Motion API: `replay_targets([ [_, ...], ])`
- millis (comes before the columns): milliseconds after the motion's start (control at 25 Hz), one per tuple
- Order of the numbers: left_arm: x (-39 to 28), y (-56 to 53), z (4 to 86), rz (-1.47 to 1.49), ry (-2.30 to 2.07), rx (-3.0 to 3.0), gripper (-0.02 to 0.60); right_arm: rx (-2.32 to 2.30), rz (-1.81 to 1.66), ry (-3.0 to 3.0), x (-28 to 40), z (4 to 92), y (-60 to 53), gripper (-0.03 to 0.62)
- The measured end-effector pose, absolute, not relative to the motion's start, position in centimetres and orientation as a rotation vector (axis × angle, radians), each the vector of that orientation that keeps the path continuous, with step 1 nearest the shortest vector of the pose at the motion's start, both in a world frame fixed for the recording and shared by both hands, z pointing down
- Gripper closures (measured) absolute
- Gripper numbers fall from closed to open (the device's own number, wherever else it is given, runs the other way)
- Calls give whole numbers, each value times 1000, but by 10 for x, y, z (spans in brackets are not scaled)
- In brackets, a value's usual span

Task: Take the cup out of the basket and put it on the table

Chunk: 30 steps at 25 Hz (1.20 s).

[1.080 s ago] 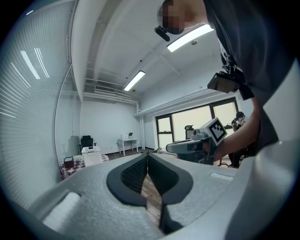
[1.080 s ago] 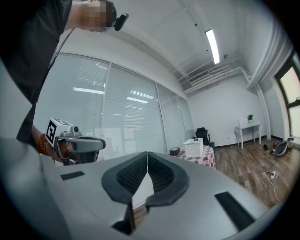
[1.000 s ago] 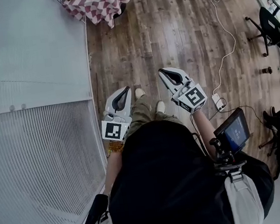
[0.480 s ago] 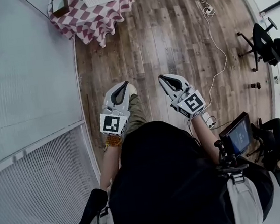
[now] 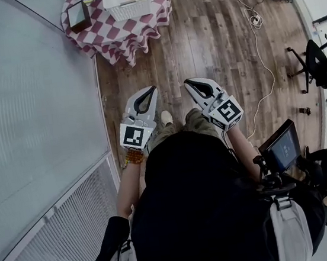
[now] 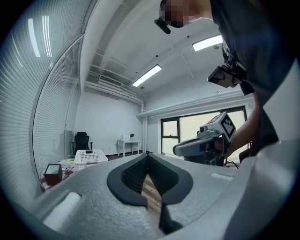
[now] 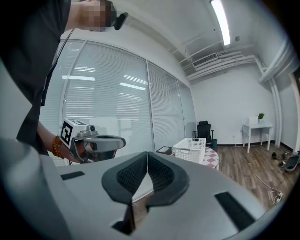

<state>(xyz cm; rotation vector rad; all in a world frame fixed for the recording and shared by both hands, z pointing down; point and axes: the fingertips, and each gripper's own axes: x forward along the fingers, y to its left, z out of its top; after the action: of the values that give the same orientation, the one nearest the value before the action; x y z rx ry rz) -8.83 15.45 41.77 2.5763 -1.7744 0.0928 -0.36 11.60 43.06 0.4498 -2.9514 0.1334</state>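
Waist-high, left gripper beside right gripper

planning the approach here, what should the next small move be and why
Probably step forward toward the checkered table. The white basket sits on it, far ahead of both grippers, out of reach. The left gripper and right gripper are shut and empty.

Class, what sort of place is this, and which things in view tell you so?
Probably an office or lab room: a black office chair, blind-covered glass partitions, and ceiling strip lights.
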Motion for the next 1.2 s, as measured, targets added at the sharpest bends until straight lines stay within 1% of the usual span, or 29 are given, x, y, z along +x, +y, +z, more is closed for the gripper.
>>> replay_targets([
  [160,-121,119,417,125,-1802,2571,577,436,153,-2953,-32,442,77,582],
  [320,-153,61,425,166,-1851,2565,577,422,149,-2961,-59,460,13,582],
  [480,-190,-9,432,348,-1909,2510,577,382,187,-2981,-86,480,-58,582],
  [640,-226,-94,411,480,-1968,2469,577,317,224,-3011,-107,471,-132,582],
  [880,-269,-219,416,665,-1918,2327,577,383,310,-3024,-108,473,-267,582],
  [1040,-291,-306,445,849,-1809,2275,577,443,386,-2962,-101,498,-355,582],
  [1200,-301,-347,474,1035,-1653,2301,577,491,378,-2908,-89,507,-375,582],
])
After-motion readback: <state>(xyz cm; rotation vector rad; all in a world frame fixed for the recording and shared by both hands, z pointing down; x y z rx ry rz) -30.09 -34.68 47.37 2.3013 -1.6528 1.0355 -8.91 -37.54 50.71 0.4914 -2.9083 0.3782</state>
